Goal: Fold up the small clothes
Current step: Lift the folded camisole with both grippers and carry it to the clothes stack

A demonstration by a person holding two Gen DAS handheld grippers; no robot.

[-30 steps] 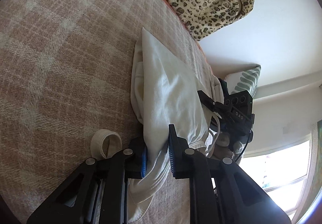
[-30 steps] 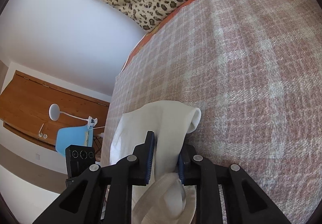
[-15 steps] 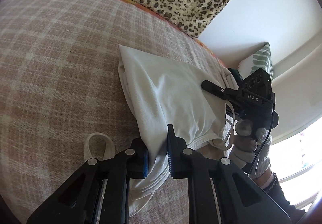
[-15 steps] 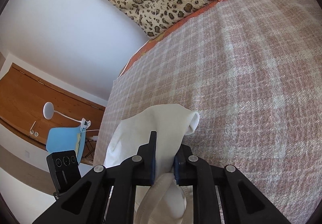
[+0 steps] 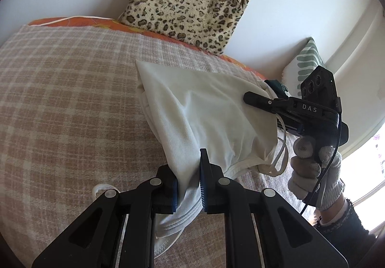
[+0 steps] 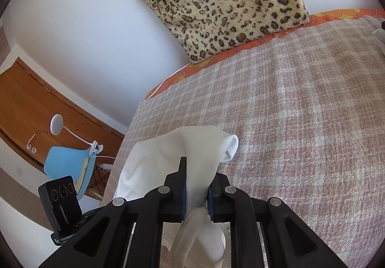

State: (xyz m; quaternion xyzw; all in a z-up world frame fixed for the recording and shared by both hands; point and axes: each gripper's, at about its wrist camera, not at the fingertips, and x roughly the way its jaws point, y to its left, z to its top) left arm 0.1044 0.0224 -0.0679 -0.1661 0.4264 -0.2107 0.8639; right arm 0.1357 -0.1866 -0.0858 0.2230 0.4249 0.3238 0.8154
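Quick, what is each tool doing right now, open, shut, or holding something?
Left tool: shut on the white garment.
Right tool: shut on the same garment, at another edge.

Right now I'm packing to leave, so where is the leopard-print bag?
The leopard-print bag stands at the top of both views, propped against the white wall at the far edge of the plaid blanket, beyond the white garment.

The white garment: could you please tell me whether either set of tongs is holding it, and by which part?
Both are. The left tongs pinch the white garment at its ribbed hem edge; the right tongs pinch the opposite end, beside a strap.
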